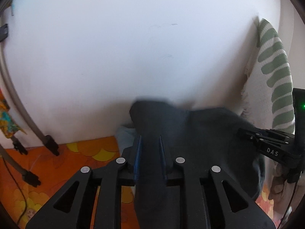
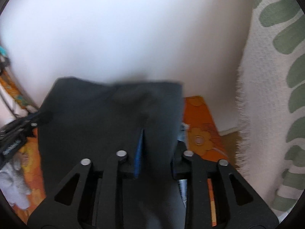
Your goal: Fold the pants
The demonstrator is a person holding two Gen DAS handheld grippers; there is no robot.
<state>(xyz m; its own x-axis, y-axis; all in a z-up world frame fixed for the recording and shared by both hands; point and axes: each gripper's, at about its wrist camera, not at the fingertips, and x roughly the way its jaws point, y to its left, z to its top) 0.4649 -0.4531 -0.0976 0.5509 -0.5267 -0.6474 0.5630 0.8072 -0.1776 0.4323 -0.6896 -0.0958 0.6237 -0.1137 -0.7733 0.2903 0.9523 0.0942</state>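
Both claws (image 1: pixel 149 152) (image 2: pixel 150 148) clamp the dark pants (image 2: pixel 106 118).

Left tongs (image 1: pixel 149 148): jaws closed onto a fold of dark cloth, blue pads (image 1: pixel 137 152) pressing it from both sides, raised and aimed level at the wall. Right tongs (image 2: pixel 152 148): likewise clamped on cloth; only one blue pad (image 2: pixel 139 152) shows. Right tongs sit at far right of the left wrist view, near and roughly level.

An orange flowered bedspread (image 2: pixel 198 114) covers the surface — a pale blue cloth (image 1: pixel 124 137) lies on it — against a white wall (image 1: pixel 133 47)
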